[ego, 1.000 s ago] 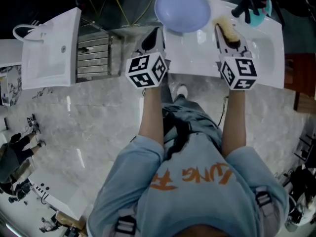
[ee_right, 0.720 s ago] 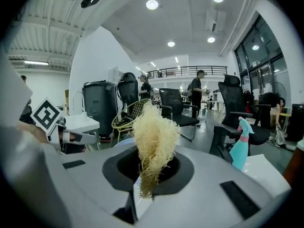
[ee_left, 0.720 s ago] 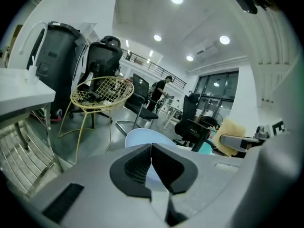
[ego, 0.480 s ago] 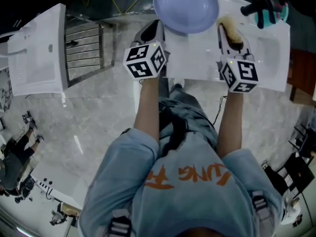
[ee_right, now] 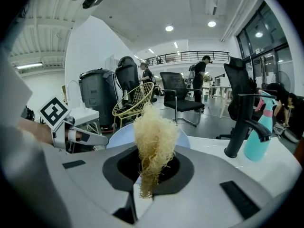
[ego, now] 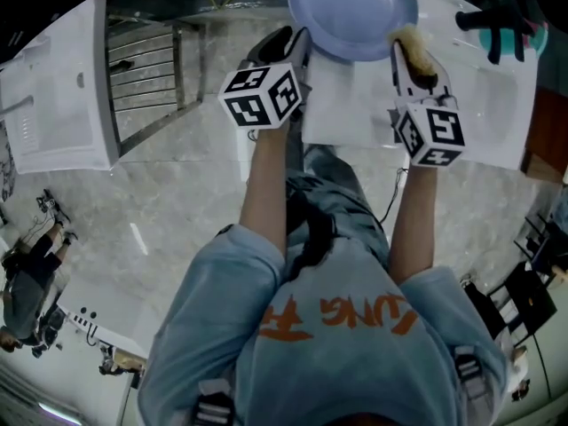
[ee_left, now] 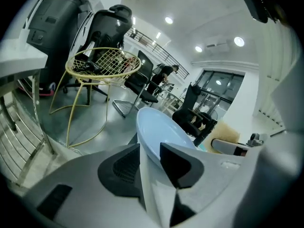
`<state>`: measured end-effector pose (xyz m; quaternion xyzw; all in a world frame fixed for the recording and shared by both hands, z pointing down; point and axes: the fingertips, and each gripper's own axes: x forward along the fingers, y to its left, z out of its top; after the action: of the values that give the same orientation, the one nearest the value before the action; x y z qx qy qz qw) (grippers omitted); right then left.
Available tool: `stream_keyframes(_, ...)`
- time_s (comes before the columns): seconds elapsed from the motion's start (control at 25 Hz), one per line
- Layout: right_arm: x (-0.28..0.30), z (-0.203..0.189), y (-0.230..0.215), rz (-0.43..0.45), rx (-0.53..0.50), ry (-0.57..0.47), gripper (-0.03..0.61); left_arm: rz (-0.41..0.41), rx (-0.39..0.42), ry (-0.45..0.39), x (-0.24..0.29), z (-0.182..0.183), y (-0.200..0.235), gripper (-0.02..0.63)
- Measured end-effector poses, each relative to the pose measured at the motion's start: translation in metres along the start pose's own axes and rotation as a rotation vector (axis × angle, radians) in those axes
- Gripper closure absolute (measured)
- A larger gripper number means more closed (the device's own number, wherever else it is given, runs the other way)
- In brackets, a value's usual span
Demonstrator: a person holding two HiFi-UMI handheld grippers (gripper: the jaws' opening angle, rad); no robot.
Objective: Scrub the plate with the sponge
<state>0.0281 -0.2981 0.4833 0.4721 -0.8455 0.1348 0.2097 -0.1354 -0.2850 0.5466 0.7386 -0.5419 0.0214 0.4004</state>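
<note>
A pale blue plate point(ego: 352, 7) lies on the white counter point(ego: 355, 105) in front of me. My left gripper point(ego: 293, 50) is at the plate's near left rim. In the left gripper view the rim of the plate point(ee_left: 159, 129) runs between the jaws of the left gripper point(ee_left: 149, 151), which are opening, with a gap beside the rim. My right gripper point(ego: 414, 67) is shut on a yellow fibrous sponge point(ego: 415, 47) at the plate's right edge. In the right gripper view the sponge point(ee_right: 154, 134) stands up from the right gripper point(ee_right: 153, 170), with the plate point(ee_right: 118, 137) just behind it.
A black faucet point(ego: 493, 14) and a teal bottle point(ego: 513, 41) stand at the counter's far right, beside a sink basin point(ego: 484, 87). A second white sink point(ego: 53, 87) and a metal rack point(ego: 142, 65) are to the left. A yellow wire chair point(ee_left: 102, 65) stands beyond.
The head camera has shifted, so plate and grippers sit higher in view. The left gripper has stayed at the plate's left rim and the right still holds the sponge.
</note>
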Motion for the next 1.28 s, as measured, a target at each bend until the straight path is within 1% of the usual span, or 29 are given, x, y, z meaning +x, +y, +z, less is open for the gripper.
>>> stream_keyframes(0.16,0.011,0.000,0.007,0.006,0.003,0.011,0.546,-0.037,-0.070,0.020,0.013,0.000,0.006,0.465)
stream_keyframes(0.32,0.018,-0.001,0.007,-0.004,0.003,0.026,0.546,-0.080,-0.170,0.037,0.024,-0.001,0.009,0.462)
stream_keyframes(0.48,0.021,-0.003,0.002,-0.027,0.015,0.036,0.547,-0.104,-0.231,0.078,0.037,-0.002,0.010,0.465)
stream_keyframes(0.56,0.023,-0.004,0.002,-0.033,0.026,0.040,0.546,-0.109,-0.277,0.089,0.041,-0.003,0.011,0.484)
stream_keyframes(0.64,0.024,-0.006,0.003,-0.037,0.034,0.043,0.546,-0.107,-0.306,0.095,0.044,-0.002,0.011,0.515)
stream_keyframes(0.72,0.025,-0.007,0.006,-0.035,0.037,0.046,0.546,-0.107,-0.329,0.098,0.046,-0.001,0.011,0.523)
stream_keyframes(0.88,0.019,-0.001,0.008,-0.024,0.034,0.031,0.546,-0.087,-0.410,0.080,0.046,0.004,0.013,0.548)
stream_keyframes(1.0,0.009,0.005,0.003,-0.028,0.028,0.015,0.546,-0.056,-0.434,0.056,0.041,0.004,0.012,0.558)
stream_keyframes(1.16,-0.001,0.008,0.002,-0.022,0.012,-0.005,0.546,-0.010,-0.418,0.014,0.030,0.002,0.015,0.561)
stream_keyframes(1.28,-0.013,0.018,-0.003,-0.009,0.004,-0.037,0.548,-0.006,-0.406,-0.036,0.020,0.009,0.008,0.561)
